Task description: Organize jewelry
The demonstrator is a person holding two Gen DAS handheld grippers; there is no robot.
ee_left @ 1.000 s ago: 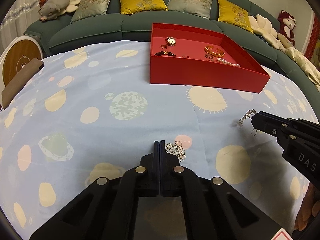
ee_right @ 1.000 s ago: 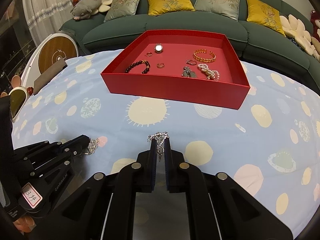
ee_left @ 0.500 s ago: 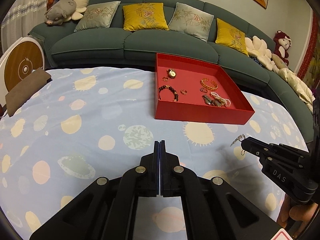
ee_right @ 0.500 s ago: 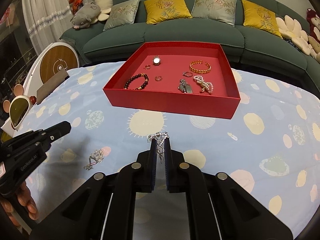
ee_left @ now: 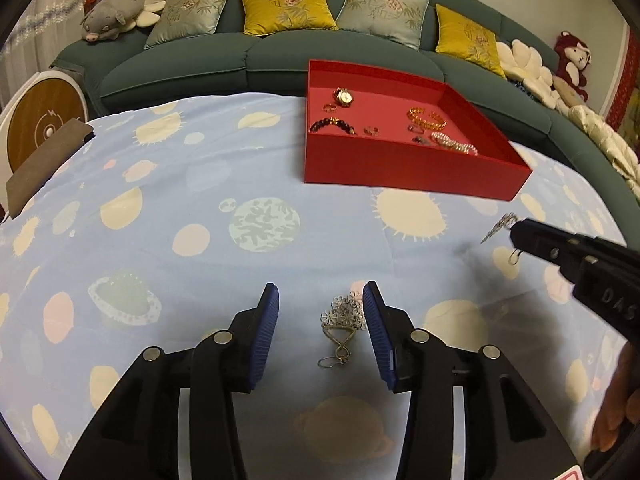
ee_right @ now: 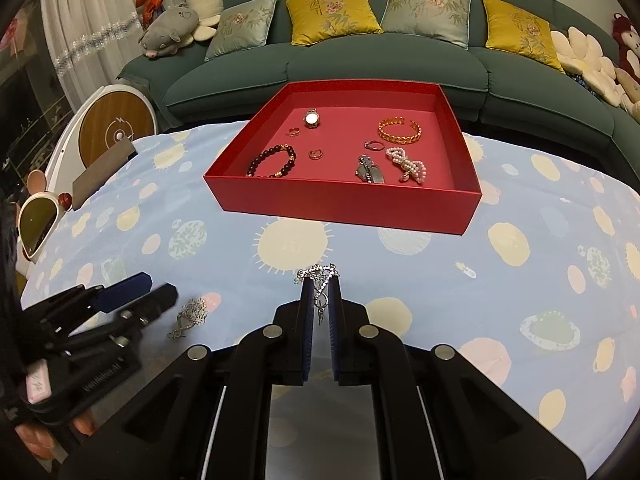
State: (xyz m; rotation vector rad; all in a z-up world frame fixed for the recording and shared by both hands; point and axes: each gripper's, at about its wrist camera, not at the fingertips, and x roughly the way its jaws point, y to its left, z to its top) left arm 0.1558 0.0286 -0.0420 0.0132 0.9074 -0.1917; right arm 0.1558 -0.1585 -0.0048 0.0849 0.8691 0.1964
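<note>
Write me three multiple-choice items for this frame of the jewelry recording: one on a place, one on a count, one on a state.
1. Where does the flower earring lie?
A. in the red tray
B. on the tablecloth between the left gripper's fingers
C. on the sofa

2. How many yellow cushions are on the sofa?
A. two
B. three
C. four

3. What is the right gripper doing?
A. standing open and empty
B. resting in the tray
C. clamping a silver earring

Answers:
1 B, it lies flat on the cloth between the left gripper pads, whose jaws are opening.
2 A, two show among grey ones.
3 C, the earring hangs from its tips, short of the red tray.
</note>
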